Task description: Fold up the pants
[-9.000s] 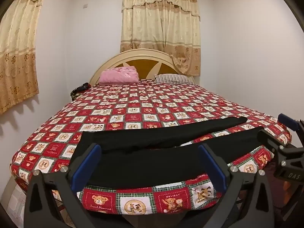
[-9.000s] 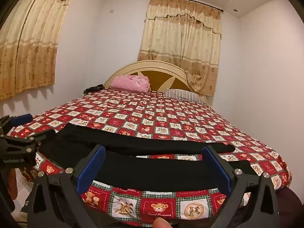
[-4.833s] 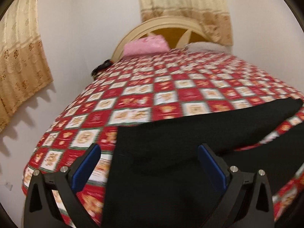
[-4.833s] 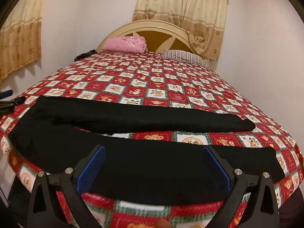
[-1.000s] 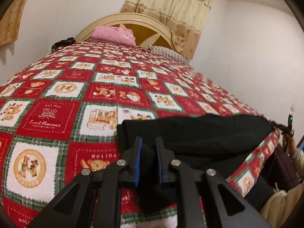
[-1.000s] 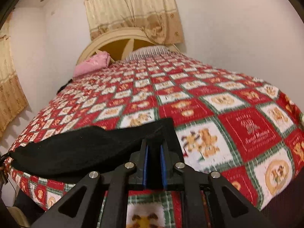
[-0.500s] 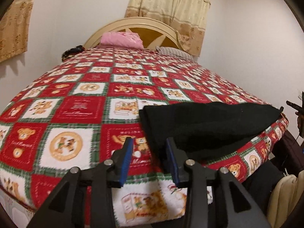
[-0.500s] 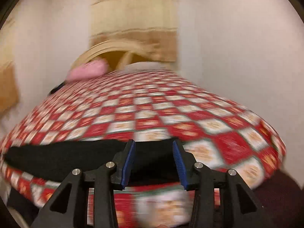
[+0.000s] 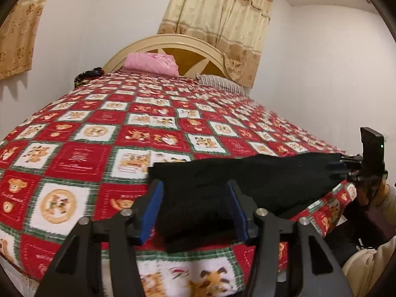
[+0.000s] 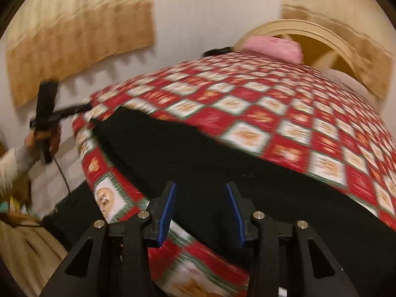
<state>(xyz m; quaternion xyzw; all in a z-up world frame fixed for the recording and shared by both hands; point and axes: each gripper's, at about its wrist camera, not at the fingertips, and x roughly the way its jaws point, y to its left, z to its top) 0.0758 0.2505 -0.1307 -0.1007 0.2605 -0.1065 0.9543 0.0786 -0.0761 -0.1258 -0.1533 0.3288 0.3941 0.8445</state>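
Note:
Black pants (image 9: 247, 180) lie in a long folded strip along the near edge of the red patchwork bedspread (image 9: 99, 133). My left gripper (image 9: 195, 210) hangs low over their left end. Its jaws are opening, and the cloth lies between the blue pads (image 9: 152, 210) without being pressed. At the strip's far right end I see my right gripper (image 9: 337, 169), held by a hand. The right wrist view is blurred. In it the right gripper (image 10: 201, 210) stands open above the pants (image 10: 198, 153), gripping nothing. The left gripper (image 10: 79, 109) shows at the left bed edge.
A pink pillow (image 9: 151, 63) and a striped pillow (image 9: 220, 83) lie against the cream headboard (image 9: 173, 42). A dark bundle (image 9: 86, 75) sits at the bed's far left. Curtains (image 9: 217, 19) and white walls close the room in. The person's beige clothing (image 9: 366, 269) is at the lower right.
Both grippers were shut on the pants' ends and have let go and opened. The left one drew back a little. The right one swung fast and now looks toward the left side.

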